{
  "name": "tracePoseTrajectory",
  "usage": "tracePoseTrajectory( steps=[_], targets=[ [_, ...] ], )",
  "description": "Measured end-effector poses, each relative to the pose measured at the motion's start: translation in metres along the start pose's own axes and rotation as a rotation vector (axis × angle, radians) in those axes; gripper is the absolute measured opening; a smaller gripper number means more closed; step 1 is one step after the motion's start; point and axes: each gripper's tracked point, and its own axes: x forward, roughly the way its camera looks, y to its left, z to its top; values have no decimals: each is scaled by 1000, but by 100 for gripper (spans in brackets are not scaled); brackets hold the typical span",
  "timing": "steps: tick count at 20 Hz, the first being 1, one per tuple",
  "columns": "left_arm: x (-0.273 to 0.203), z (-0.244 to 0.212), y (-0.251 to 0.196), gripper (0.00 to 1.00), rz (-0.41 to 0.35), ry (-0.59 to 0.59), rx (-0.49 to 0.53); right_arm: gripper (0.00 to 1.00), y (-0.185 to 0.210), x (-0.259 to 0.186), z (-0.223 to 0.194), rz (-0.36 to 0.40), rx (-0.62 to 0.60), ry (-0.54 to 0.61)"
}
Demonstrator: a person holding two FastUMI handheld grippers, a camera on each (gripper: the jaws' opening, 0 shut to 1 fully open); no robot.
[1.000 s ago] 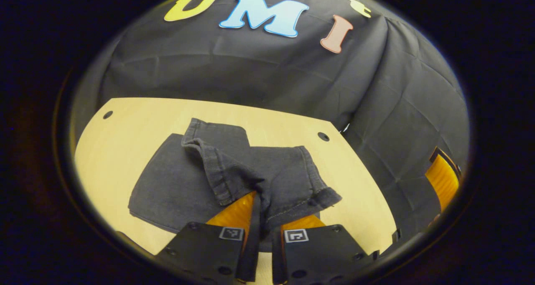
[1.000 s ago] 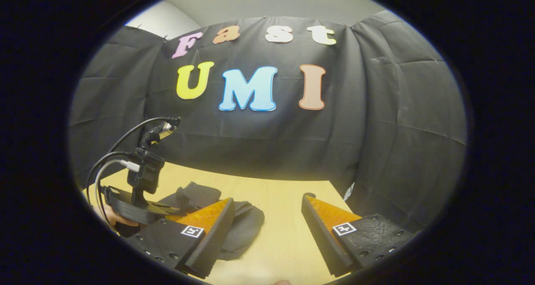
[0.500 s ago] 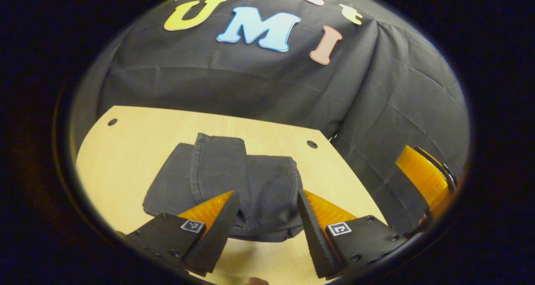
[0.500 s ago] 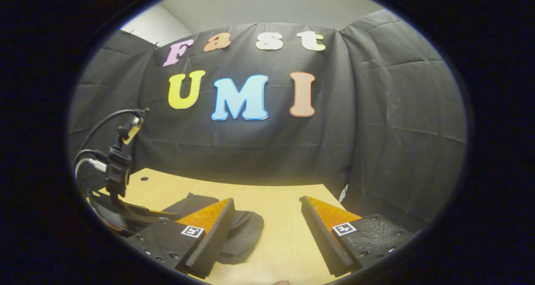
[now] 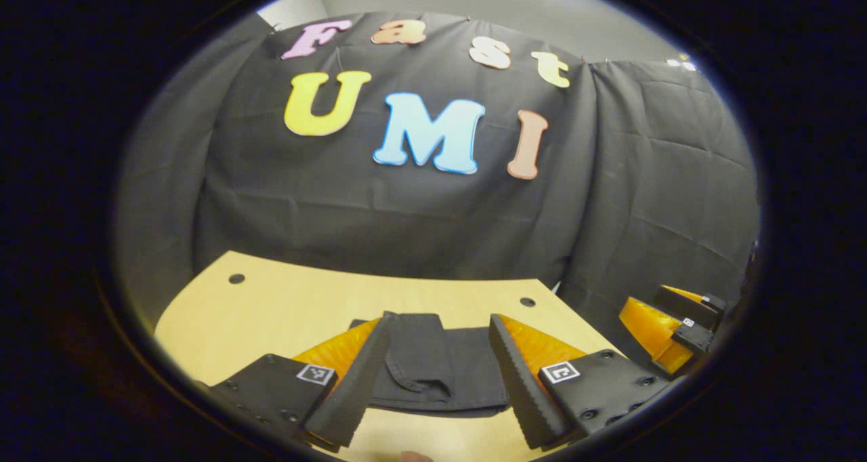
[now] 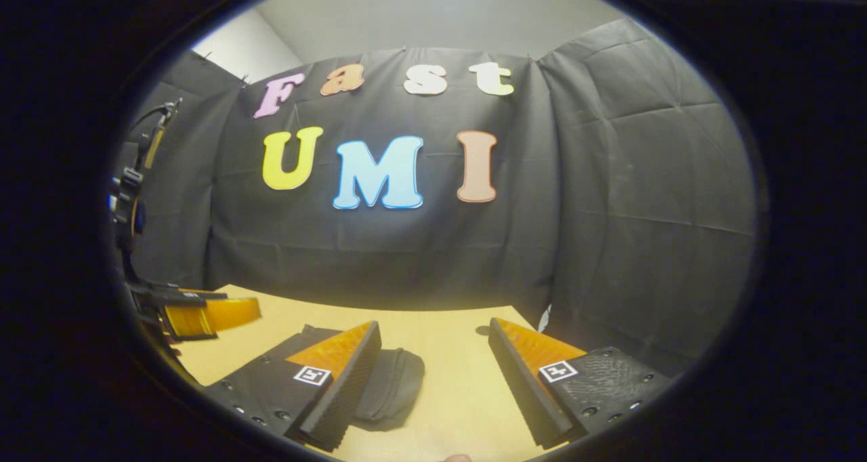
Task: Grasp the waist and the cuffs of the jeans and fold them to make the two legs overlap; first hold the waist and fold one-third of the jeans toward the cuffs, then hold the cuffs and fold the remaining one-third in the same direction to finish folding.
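1. The jeans (image 5: pixel 433 370) lie as a compact folded bundle flat on the worktop (image 5: pixel 271 306), in the lower middle of the left gripper view; in the right gripper view they show at the lower left (image 6: pixel 389 387). Layers are stacked with a hem edge on top, which fits the folded form the task wants, as far as these views let me judge.

2. The left gripper (image 5: pixel 437 374) has its fingers spread wide and holds nothing. The bundle sits beyond and between them in the picture; no finger is seen pressing on the cloth.

3. The right gripper (image 6: pixel 433 381) is also spread wide and empty. The jeans lie behind its left-hand finger, with bare worktop between the two fingers.

4. Each gripper also shows in the other's view: the right one at the right edge of the left gripper view, the left one at the left edge of the right gripper view, both apart from the cloth.

5. Risks from here, as I judge them:
   - A finger brushing the top layer could drag it and open the fold, since the layers merely rest on one another.
   - The stiff denim may spring up at the crease and loosen the stack.
   - Whether the edges line up evenly is hard to tell at this shallow angle.
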Motion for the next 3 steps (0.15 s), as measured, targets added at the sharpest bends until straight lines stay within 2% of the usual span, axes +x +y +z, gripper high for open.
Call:
tracePoseTrajectory(
  steps=[1,3],
  targets=[
    [-7,3,8,89,22,-19,17,94,-5,-2,0,-26,-4,0],
    [-20,11,24,89,63,-53,55,95,-9,-12,5,-56,5,-16]
  ],
)
